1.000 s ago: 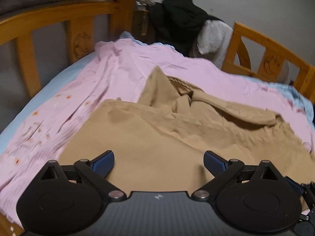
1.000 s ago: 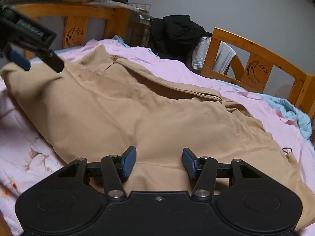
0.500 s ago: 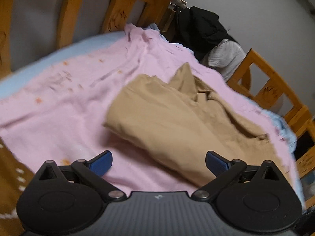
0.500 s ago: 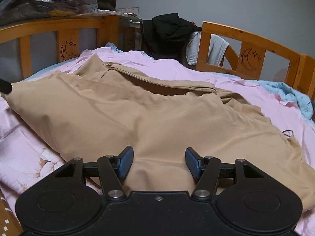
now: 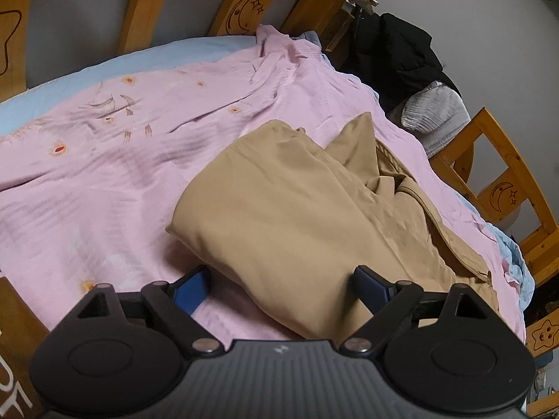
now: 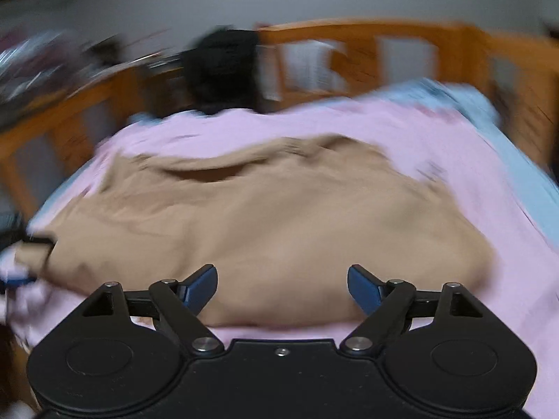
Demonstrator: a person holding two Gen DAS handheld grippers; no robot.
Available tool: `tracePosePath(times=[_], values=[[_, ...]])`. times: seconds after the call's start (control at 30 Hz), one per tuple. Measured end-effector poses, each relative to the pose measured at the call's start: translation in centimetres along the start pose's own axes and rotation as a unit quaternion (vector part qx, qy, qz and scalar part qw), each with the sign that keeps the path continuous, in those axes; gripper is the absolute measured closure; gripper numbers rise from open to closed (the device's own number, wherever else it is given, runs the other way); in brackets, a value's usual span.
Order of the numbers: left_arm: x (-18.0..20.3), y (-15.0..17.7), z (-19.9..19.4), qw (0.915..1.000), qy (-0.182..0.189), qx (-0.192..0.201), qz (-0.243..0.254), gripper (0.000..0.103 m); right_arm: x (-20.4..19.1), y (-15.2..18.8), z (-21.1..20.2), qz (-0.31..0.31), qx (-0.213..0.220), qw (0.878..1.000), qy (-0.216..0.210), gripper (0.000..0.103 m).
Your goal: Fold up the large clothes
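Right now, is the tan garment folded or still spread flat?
Partly folded. The tan garment lies doubled on the pink sheet, with a thick rounded fold at its near corner and a rumpled collar end. Not a neat finished fold.

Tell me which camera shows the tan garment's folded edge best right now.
The left wrist view: the tan garment is sharp there, its folded edge and creases clear on the pink sheet. The right wrist view shows the garment whole but smeared by motion blur.

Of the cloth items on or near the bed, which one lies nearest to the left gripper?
The tan garment: its folded edge lies between the left gripper's closing jaws, unpinched. The black jacket and grey cloth hang far back.
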State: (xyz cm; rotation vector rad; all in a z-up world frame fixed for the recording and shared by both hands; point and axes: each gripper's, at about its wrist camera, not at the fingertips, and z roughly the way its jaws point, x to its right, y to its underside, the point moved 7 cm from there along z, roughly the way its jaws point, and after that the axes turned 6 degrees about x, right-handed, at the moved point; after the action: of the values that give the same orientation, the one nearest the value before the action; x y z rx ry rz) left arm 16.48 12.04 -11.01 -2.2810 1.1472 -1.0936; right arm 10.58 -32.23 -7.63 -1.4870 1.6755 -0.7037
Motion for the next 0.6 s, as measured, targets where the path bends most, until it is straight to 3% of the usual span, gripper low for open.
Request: tracePosePath(times=[0.13,0.23,0.3,0.33,0.4,0.5,0.6], values=[[0.2,-0.2,0.1,1.0,-0.004,0.002,-0.001,0.018,6.8,0.3,-0.6,0.131,-0.026,0.99,0.052,0.021],[0.3,-0.6,0.1,0.9998,-0.01,0.012,-0.01,0.033,11.0,0.9,1.1,0.247,-0.038,0.966,0.065,0.03],[0.2,-0.9,-0.1,0.9993,-0.023,0.026,-0.011,0.062,13.0,0.9,1.9,0.319,-0.012,0.946,0.06,0.043],[0.2,-1.1,-0.2,0.999,-0.027,0.035,-0.01,0.07,13.5,0.6,2.1,0.331,0.0,0.942,0.063,0.051],[0.1,-1.3,-0.8,0.9981,-0.029,0.051,-0.017,0.093,14.1,0.3,2.1,0.332,0.019,0.94,0.078,0.087],[0.2,-1.5,-2.1,0.9972,-0.023,0.068,-0.024,0.099,14.0,0.2,1.1,0.325,0.031,0.942,0.077,0.097],[-0.3,-1.7,-4.7,0.9964,-0.018,0.077,-0.03,0.1,13.0,-0.3,-0.8,0.292,0.04,0.952,0.082,0.1]])
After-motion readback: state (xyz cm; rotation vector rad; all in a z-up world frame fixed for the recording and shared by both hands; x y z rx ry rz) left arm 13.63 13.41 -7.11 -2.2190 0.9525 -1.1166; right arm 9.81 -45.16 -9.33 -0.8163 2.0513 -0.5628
